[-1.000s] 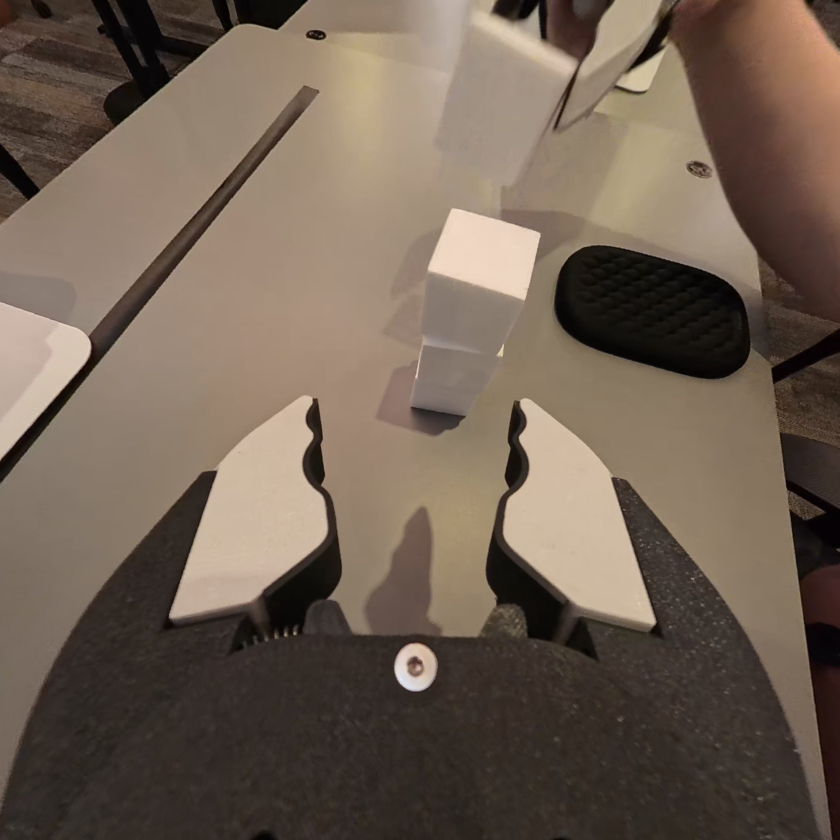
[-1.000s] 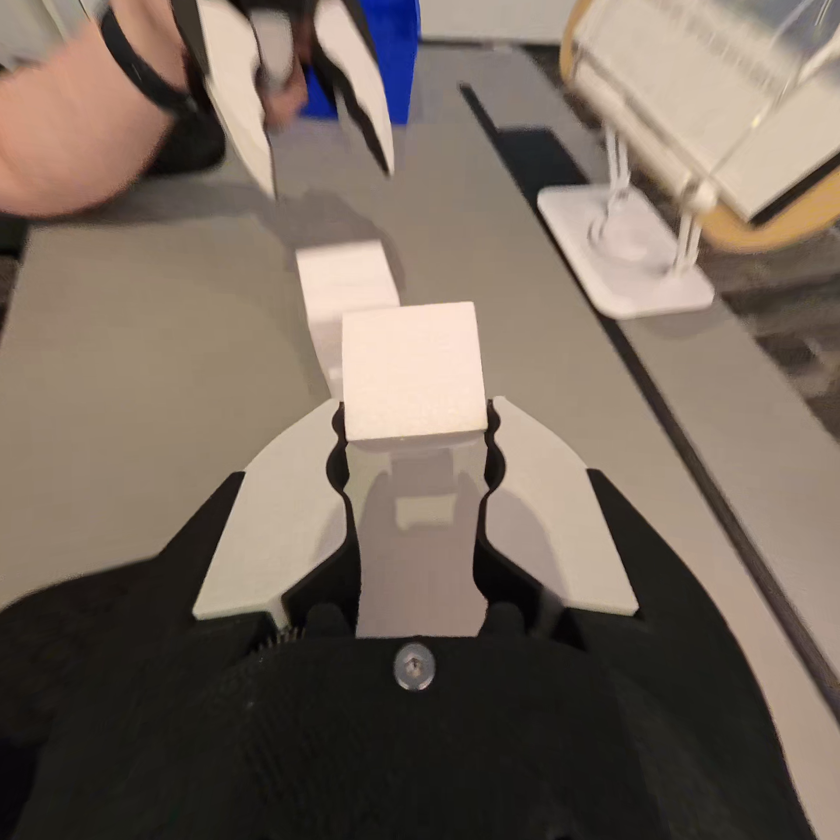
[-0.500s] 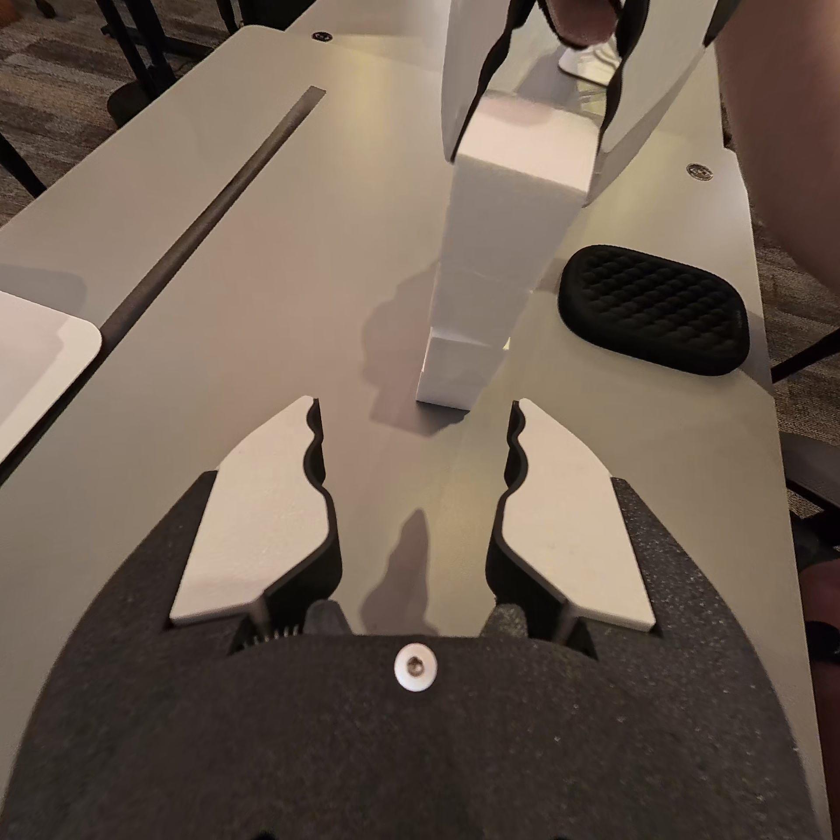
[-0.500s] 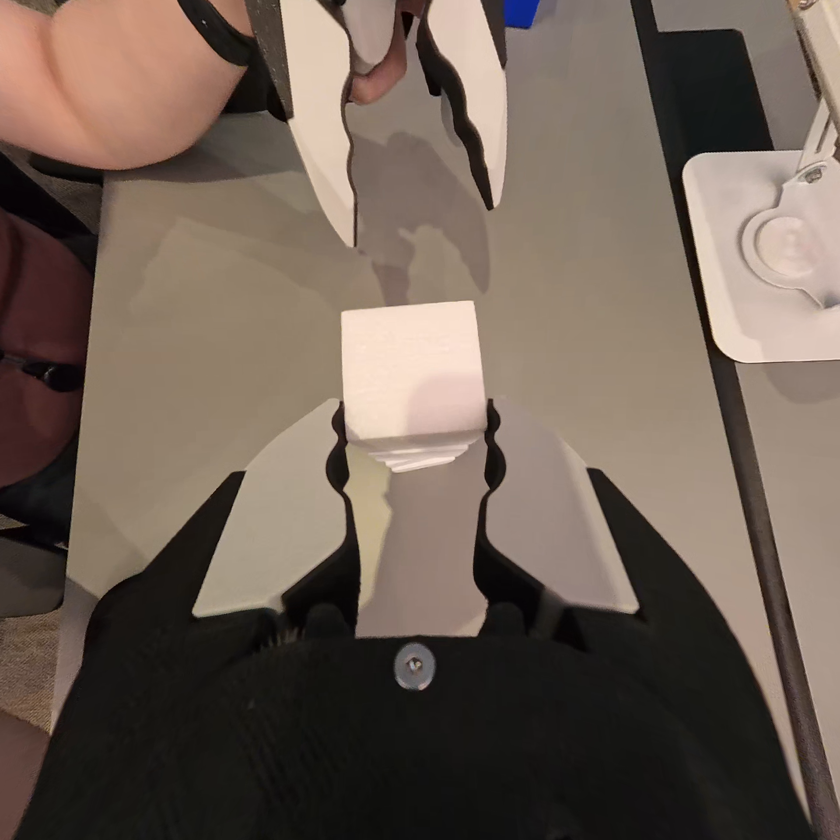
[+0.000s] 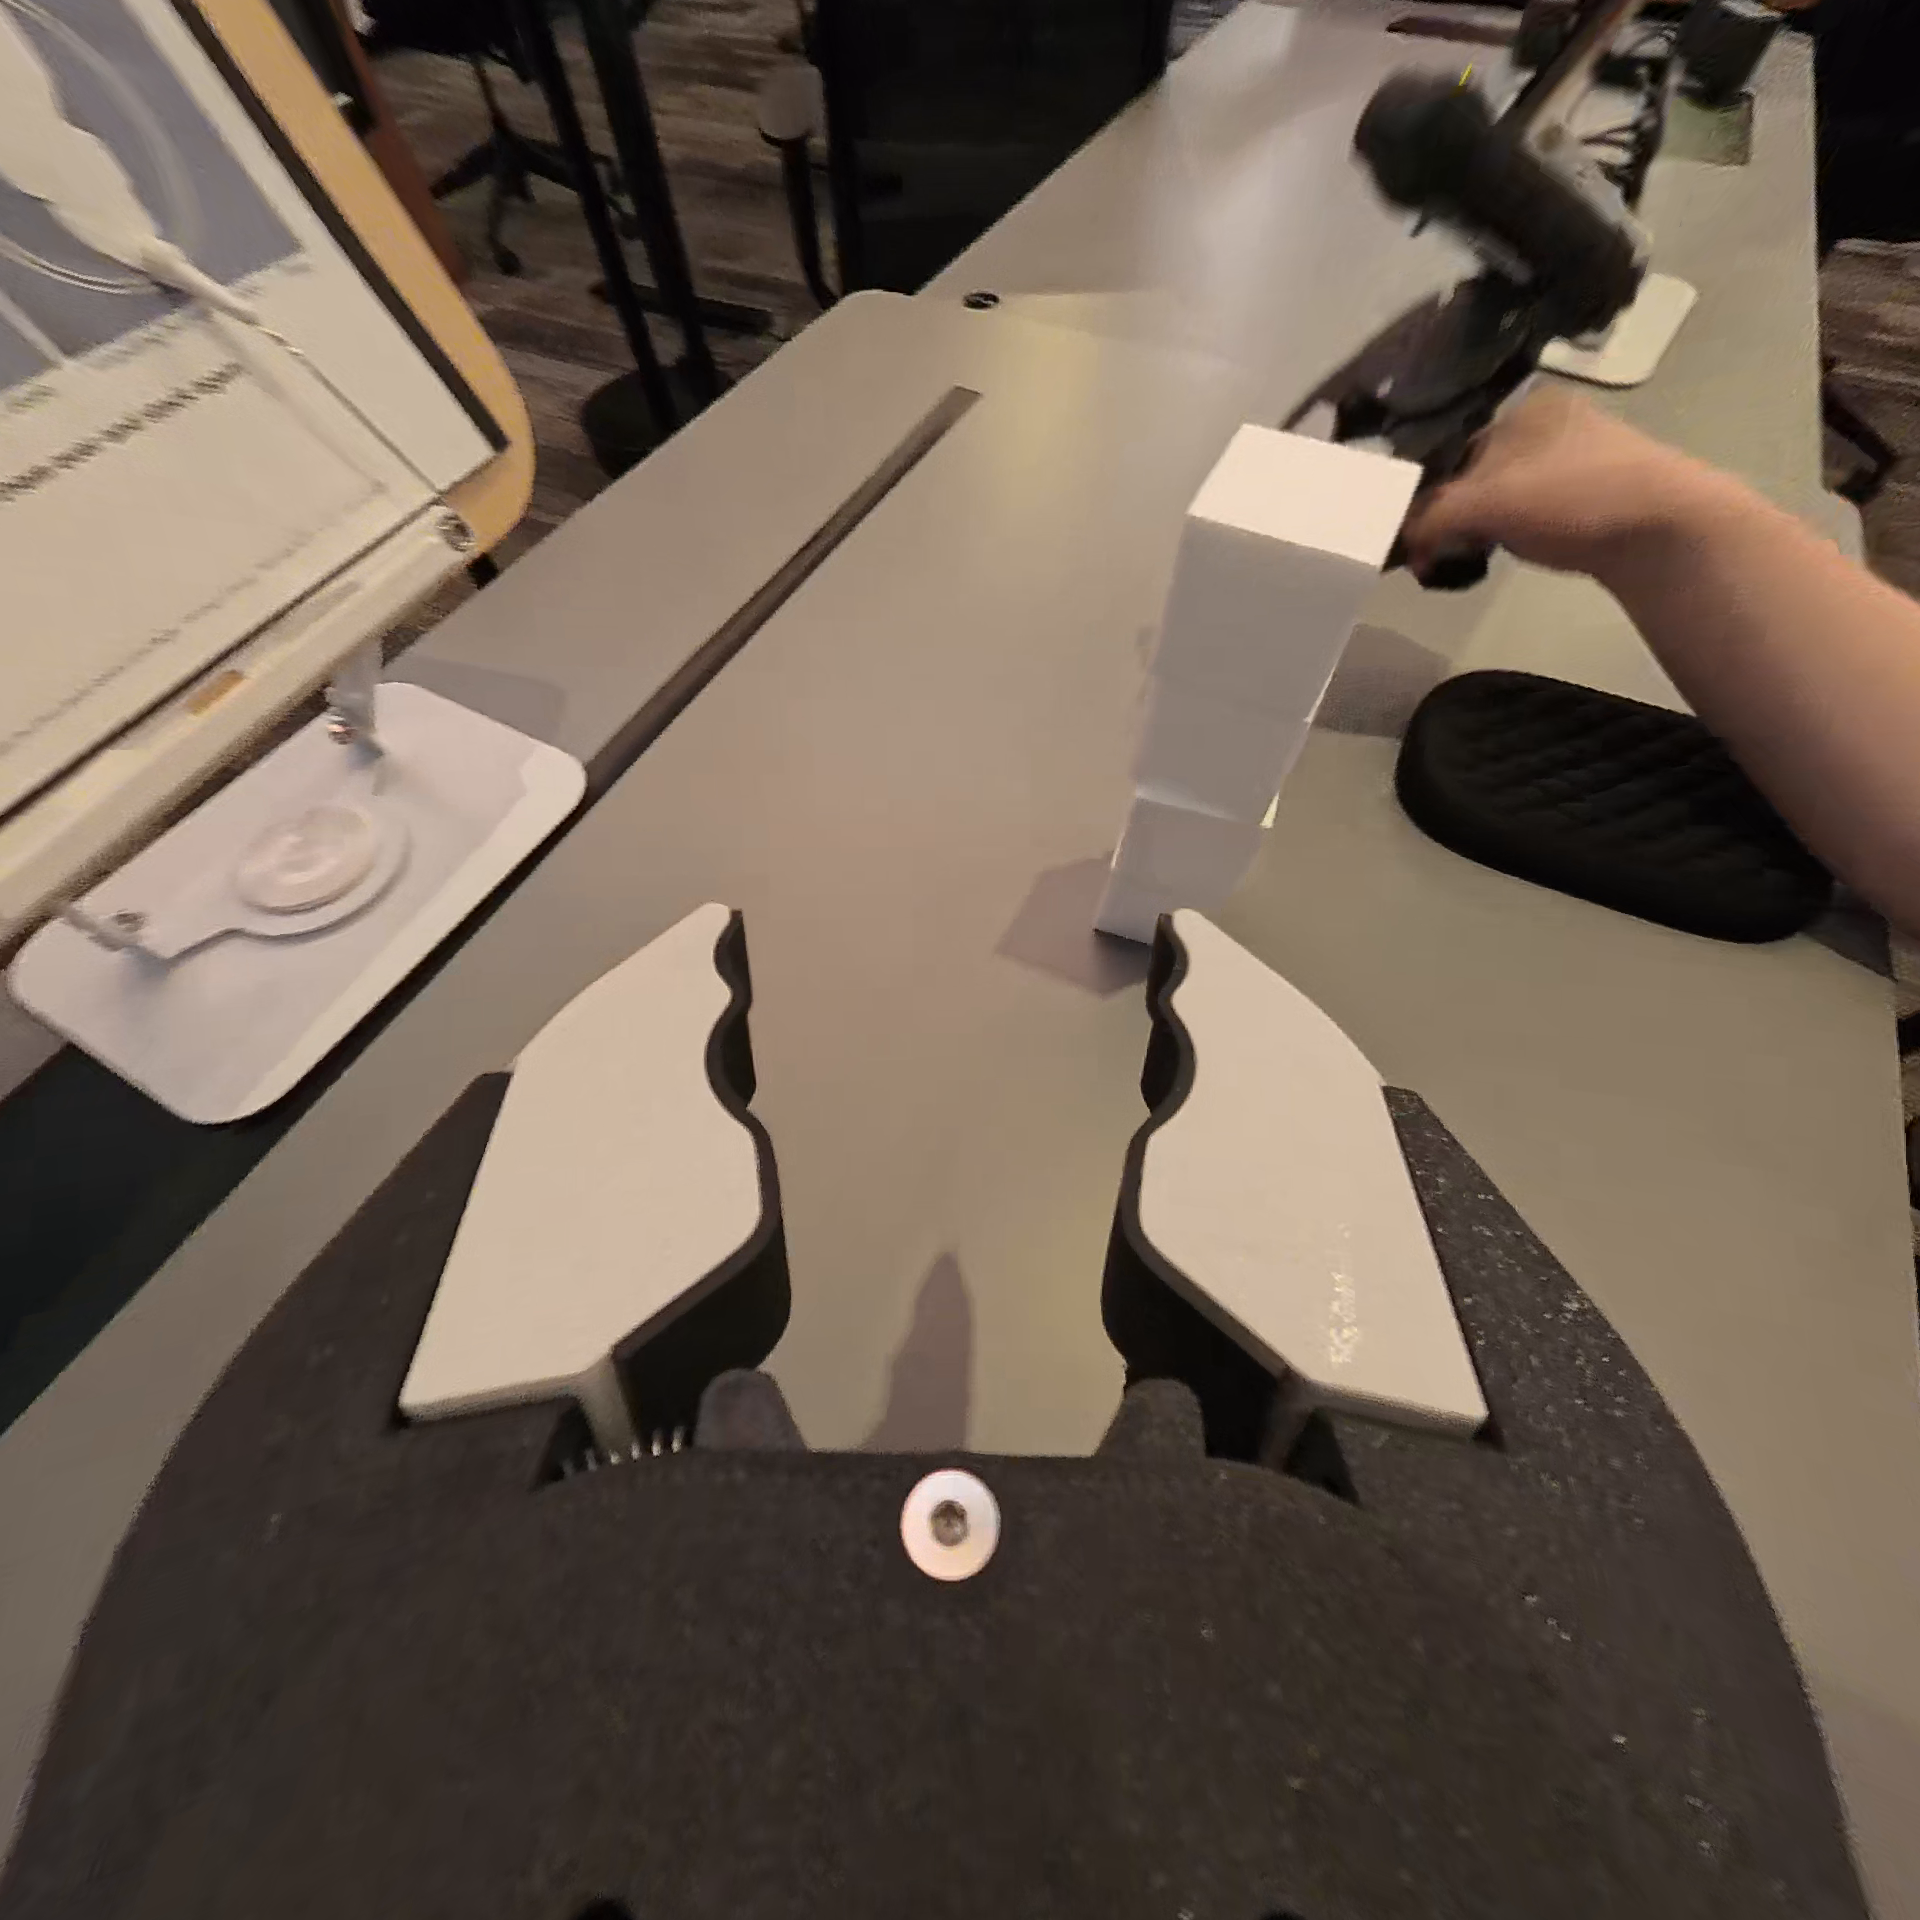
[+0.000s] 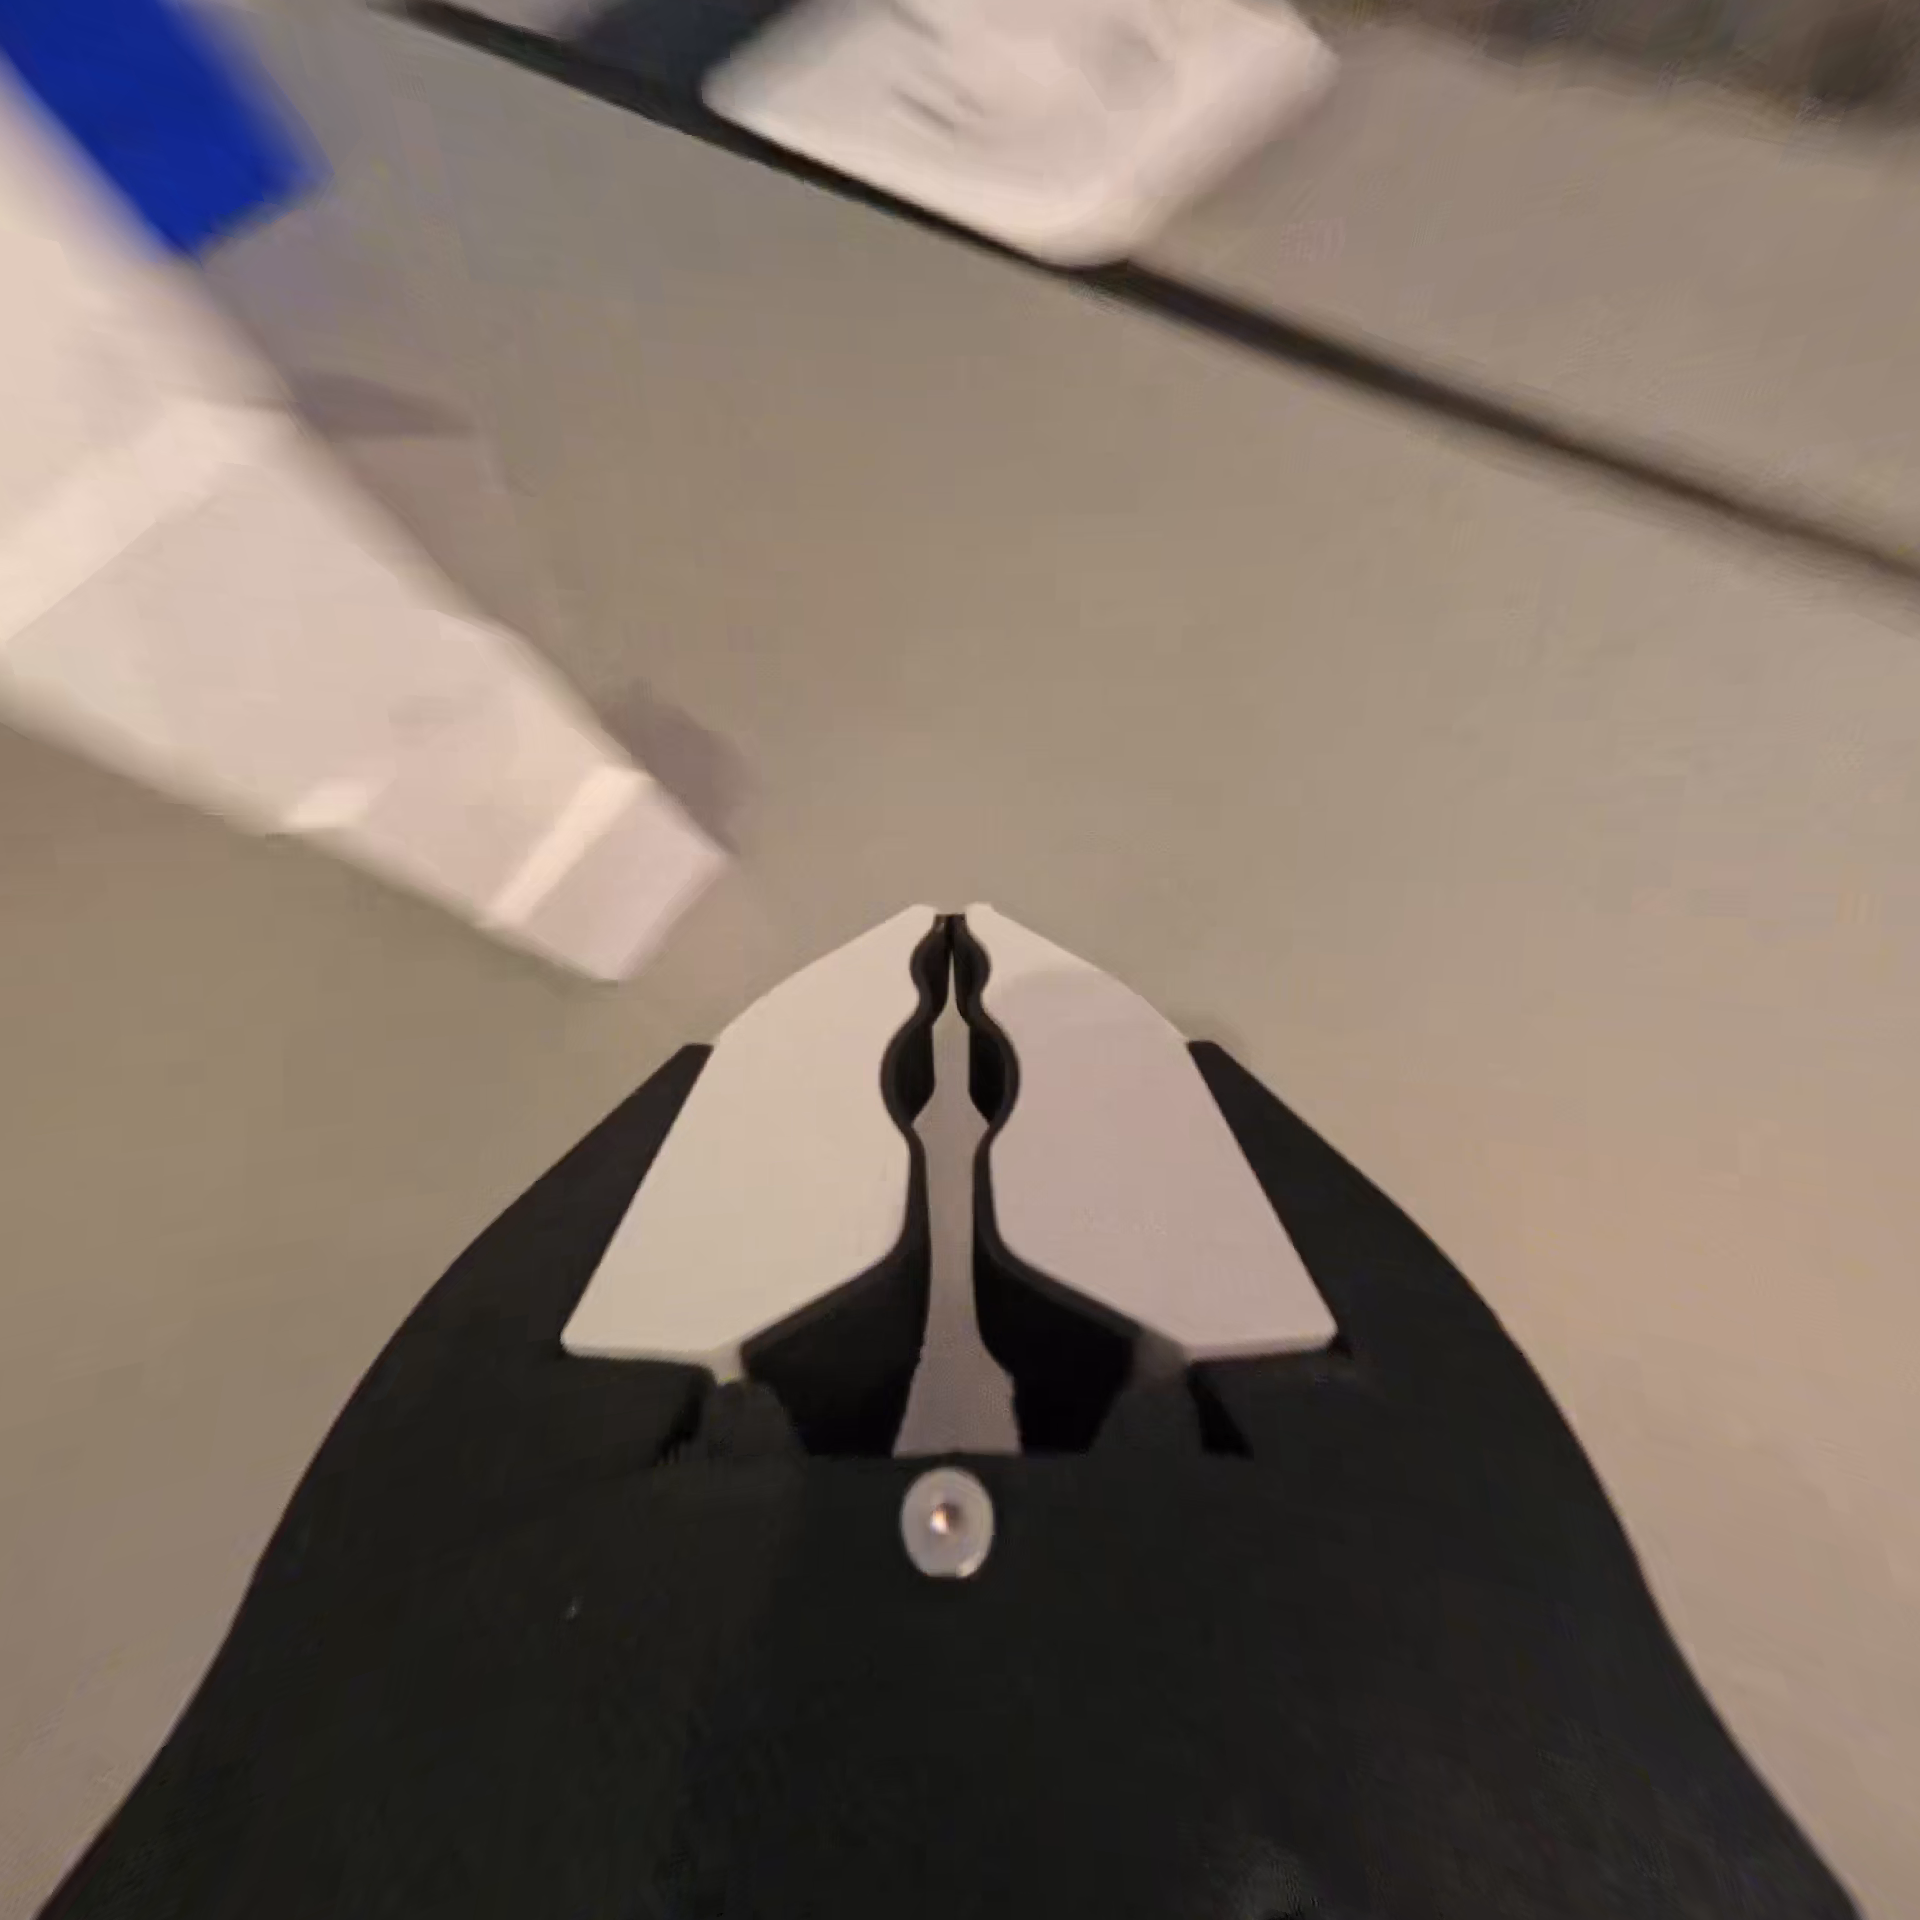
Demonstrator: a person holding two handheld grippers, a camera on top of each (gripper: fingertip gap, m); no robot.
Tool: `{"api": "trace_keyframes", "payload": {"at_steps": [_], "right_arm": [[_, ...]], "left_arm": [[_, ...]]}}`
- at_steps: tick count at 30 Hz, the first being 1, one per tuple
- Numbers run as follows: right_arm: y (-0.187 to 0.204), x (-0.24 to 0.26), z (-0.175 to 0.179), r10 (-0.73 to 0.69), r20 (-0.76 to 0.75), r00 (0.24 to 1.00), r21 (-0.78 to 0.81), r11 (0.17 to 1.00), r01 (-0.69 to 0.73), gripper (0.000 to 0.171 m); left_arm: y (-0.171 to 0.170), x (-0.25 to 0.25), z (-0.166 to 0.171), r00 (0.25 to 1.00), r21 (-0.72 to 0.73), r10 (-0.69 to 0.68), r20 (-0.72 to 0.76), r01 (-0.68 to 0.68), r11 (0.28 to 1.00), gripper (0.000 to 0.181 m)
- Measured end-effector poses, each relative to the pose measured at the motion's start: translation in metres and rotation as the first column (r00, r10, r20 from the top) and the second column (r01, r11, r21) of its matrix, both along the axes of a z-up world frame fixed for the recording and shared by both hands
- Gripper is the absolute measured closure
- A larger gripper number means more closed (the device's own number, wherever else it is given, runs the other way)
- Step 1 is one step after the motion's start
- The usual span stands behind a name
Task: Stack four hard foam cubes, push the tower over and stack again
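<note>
The white foam tower (image 5: 1236, 675) stands upright on the grey table (image 5: 883, 727). The left gripper (image 5: 945, 935) is open and empty; the right gripper (image 6: 951, 920) is closed, empty. Its blurred swing may scatter cubes off the edge.

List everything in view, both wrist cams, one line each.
White hard foam cubes: four as far as seams show, stacked in one tower, grey table right of centre.
Grey table: one, dark slot along it.
Black quilted pad: one, right of the tower.
White stand base: one, left, holding a framed board.
Blue object: one, blurred, far corner.
Left gripper: open, empty.
Right gripper: shut, empty, beside the tower.
Hand: one, behind the tower's top.
</note>
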State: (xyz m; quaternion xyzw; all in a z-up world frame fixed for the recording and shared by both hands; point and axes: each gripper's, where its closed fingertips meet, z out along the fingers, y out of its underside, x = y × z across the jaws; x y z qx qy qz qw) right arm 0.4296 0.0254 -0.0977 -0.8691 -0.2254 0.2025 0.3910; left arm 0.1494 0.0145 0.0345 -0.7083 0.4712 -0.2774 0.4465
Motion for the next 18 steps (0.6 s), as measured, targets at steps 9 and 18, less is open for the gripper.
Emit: {"api": "trace_keyframes", "payload": {"at_steps": [9,18], "right_arm": [[-0.01,-0.027,-0.042,-0.317,0.096,0.943,-0.347,0.878,0.33,0.17],[0.01,-0.147,0.023,-0.097,0.348,0.932,-0.206,0.962,0.178,0.17]], "left_arm": [[0.01,-0.058,0.02,0.987,-0.029,0.119,0.105,-0.117,0.993,0.111],[0.01,-0.067,0.022,0.982,-0.054,0.111,0.152,-0.104,0.993,0.112]]}}
